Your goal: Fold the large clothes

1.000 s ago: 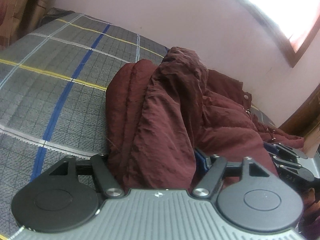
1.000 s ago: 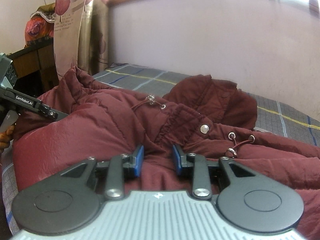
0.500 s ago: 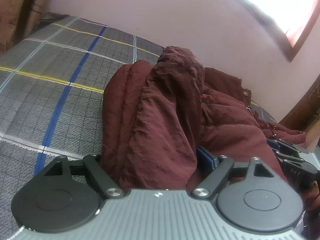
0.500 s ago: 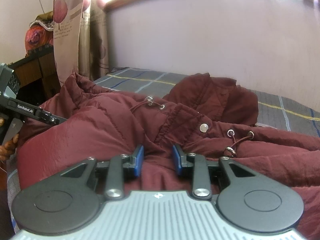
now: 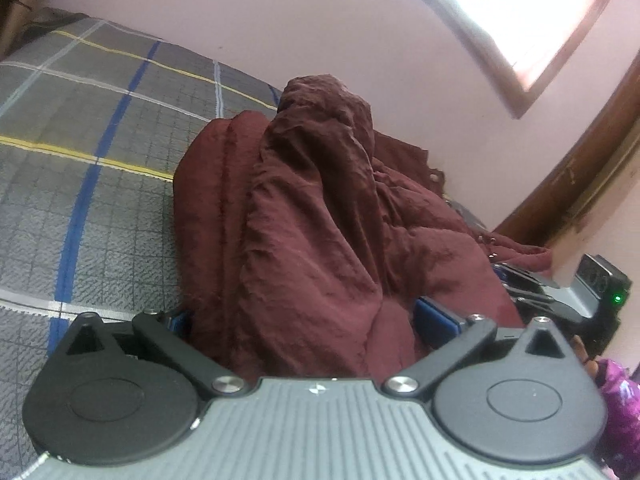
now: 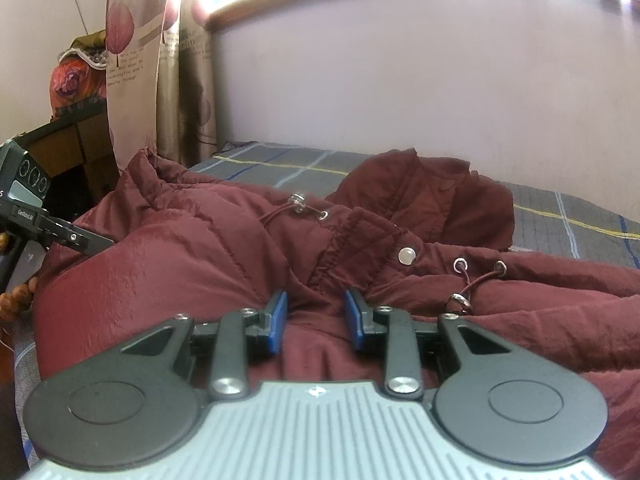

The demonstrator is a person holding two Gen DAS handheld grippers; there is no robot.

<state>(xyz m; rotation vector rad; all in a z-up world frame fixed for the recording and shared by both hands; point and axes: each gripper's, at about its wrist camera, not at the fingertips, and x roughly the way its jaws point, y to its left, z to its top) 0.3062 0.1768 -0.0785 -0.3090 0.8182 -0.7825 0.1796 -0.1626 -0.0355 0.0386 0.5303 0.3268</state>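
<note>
A large maroon padded jacket (image 5: 312, 208) lies bunched on a bed, its drawcords and snap showing in the right wrist view (image 6: 200, 248). My left gripper (image 5: 308, 316) straddles a thick upright fold of it. Its jaws are opening, spread wide, with the fabric bulging between them and partly hiding the left blue pad. The right pad (image 5: 436, 316) stands free of the cloth. My right gripper (image 6: 316, 320) sits low on the jacket's near edge, its blue pads narrowly apart and pinching a ridge of the fabric.
The bed's grey plaid sheet (image 5: 80, 200) stretches to the left of the jacket and behind it (image 6: 580, 216). A pale wall runs close along the far side. A leaf-print curtain (image 6: 160, 80) and dark wooden furniture (image 6: 72, 144) stand beyond the jacket's left end.
The left gripper's jaws have spread much wider around the jacket fold, and its view has tipped slightly. The right gripper has kept its place and its grip.
</note>
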